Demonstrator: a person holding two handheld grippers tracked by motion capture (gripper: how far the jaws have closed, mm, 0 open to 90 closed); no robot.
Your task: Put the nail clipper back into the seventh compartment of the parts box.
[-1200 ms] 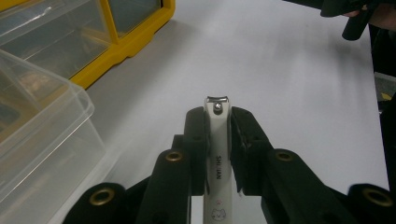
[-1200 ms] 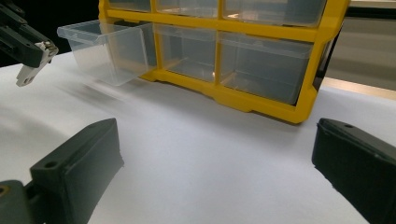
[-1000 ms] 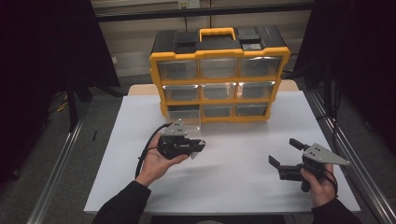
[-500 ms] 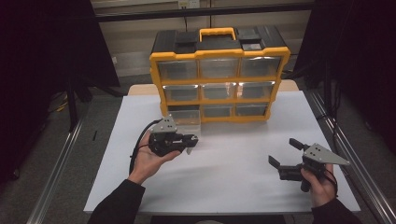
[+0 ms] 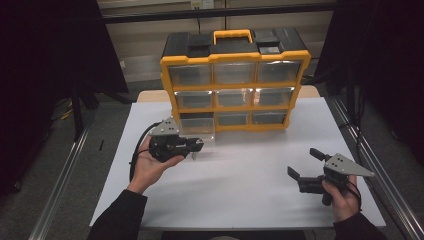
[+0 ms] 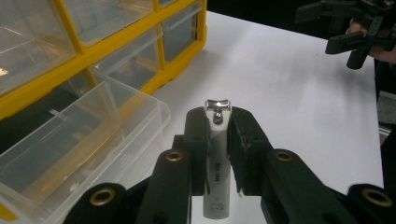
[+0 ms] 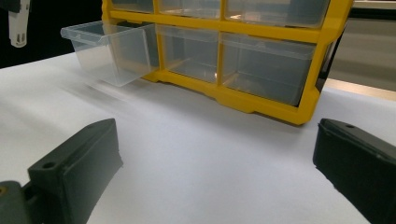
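A white nail clipper [image 6: 217,154] with a metal tip is clamped between the jaws of my left gripper [image 5: 196,146]. That gripper hovers just in front of the pulled-out clear drawer [image 5: 197,127] at the bottom left of the yellow drawer cabinet [image 5: 235,80]. In the left gripper view the open drawer [image 6: 79,135] lies to the left of the clipper and looks empty. My right gripper [image 5: 305,165] rests low over the table's right front, open, with nothing between its jaws. The clipper [image 7: 18,21] shows at the top left of the right gripper view, beside the drawer [image 7: 109,49].
A white sheet [image 5: 250,175] covers the table. The cabinet stands at the table's back, its other clear drawers pushed in, a black top with a yellow handle [image 5: 232,35] above. Metal rails [image 5: 60,200] run along both sides of the table.
My left gripper, holding the clipper, has moved left and slightly toward the pulled-out drawer. The right gripper has stayed where it was.
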